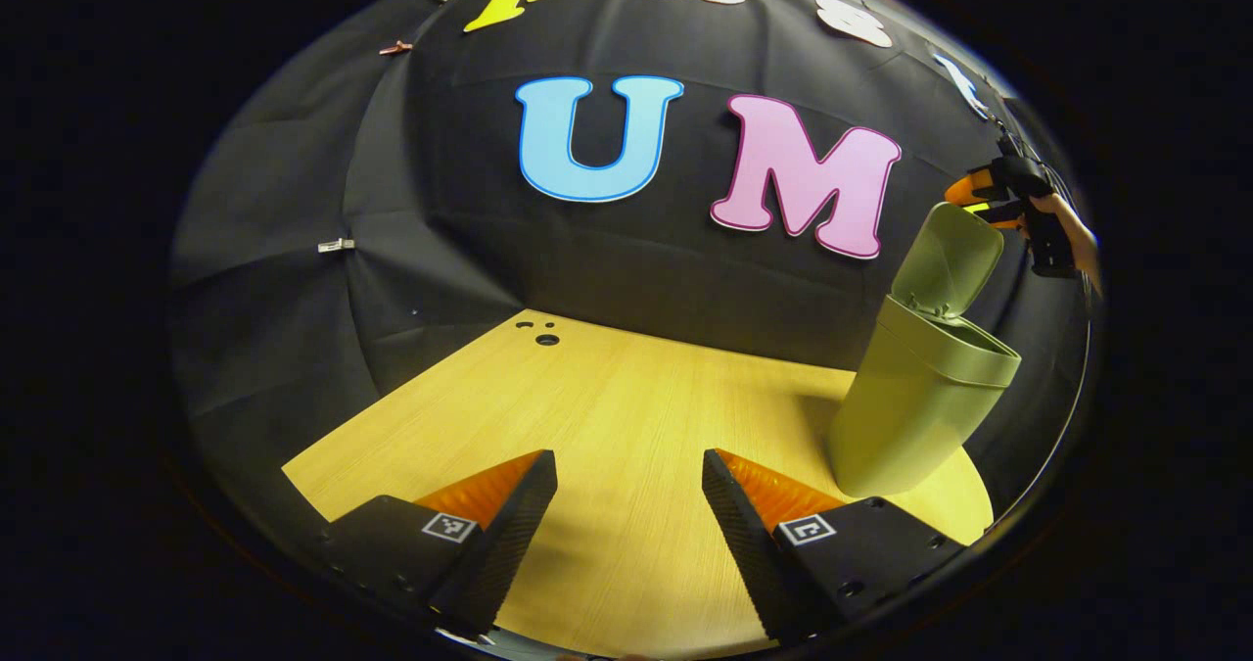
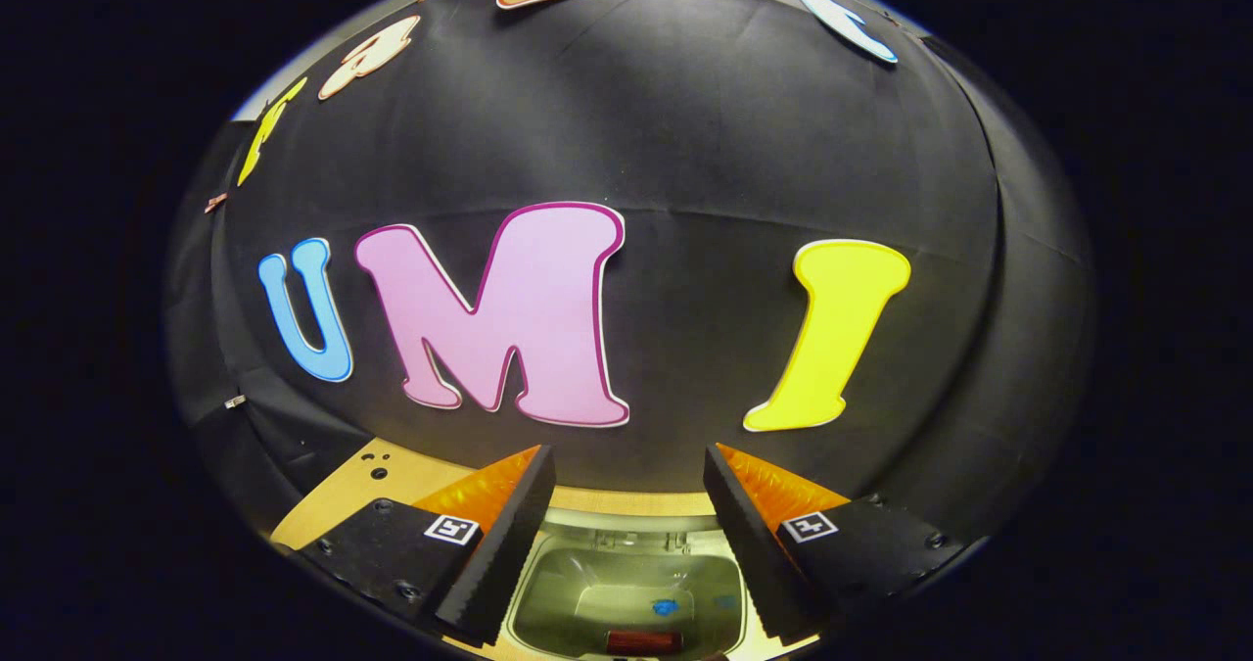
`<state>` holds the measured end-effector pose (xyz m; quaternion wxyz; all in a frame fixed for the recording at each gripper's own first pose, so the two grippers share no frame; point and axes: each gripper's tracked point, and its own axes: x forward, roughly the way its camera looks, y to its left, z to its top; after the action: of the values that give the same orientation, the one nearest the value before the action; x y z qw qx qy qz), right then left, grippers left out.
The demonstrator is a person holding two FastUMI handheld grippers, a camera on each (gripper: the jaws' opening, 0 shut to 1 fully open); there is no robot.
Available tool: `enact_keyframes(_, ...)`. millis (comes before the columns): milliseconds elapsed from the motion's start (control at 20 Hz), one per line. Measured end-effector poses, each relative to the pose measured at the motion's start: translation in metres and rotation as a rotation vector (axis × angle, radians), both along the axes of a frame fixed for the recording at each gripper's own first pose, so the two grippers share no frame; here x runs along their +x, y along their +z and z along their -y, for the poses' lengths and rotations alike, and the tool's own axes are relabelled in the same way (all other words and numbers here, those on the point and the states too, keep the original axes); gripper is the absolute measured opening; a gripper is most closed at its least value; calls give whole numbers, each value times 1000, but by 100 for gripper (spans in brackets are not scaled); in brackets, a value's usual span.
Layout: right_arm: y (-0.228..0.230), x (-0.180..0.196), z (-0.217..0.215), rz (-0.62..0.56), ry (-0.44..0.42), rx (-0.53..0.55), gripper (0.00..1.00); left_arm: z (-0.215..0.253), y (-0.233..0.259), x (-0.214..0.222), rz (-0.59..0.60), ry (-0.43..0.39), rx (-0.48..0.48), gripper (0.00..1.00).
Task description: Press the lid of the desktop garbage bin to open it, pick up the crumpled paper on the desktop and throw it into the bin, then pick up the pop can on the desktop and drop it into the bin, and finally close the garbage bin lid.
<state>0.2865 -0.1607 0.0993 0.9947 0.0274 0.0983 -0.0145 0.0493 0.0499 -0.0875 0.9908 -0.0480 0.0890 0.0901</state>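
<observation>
No brand name or readable writing is seen on the bin or on either gripper; only a small square black-and-white marker tag (image 1: 449, 527) is carried on each finger.

In the left gripper view, the left gripper (image 1: 628, 534) is held wide open above the light wooden bench (image 1: 626, 397), with nothing between its fingers. Ahead and to its right the garbage bin (image 1: 910, 416) is seen — an olive-green plastic body, rectangular with rounded corners, narrowing toward its base, which rests on the bench. Its lid (image 1: 948, 259) is swung up on a hinge at the far rim and stands nearly upright. Just beyond the lid, at the far right of this view, the right gripper (image 1: 979, 201) is seen, held by a hand (image 1: 1072, 235) above the bin.

In the right gripper view, the right gripper (image 2: 628, 534) is likewise spread wide and holds nothing. Directly below and between its fingers the open mouth of the bin (image 2: 548, 568) is looked into: the pale green inner wall is lit, a small blue patch (image 2: 666, 606) lies at the bottom, and a red object (image 2: 643, 641) lies at the near edge — what each is cannot be told. A strip of bench (image 2: 392, 480) with small holes is seen ahead to the left.
</observation>
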Motion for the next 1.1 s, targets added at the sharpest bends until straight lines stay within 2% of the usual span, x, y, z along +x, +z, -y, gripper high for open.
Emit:
enact_keyframes(200, -34, -39, -2, -36, -5, 5, 96, 10, -5, -2, -10, -55, 30, 96)
enact_keyframes(500, -82, -74, -7, -95, -16, 36, 98, 16, -12, -9, -6, -98, 44, 96)
enact_keyframes(1100, -158, -103, -16, -199, -33, 36, 99, 22, -20, -40, -12, -108, 65, 96)
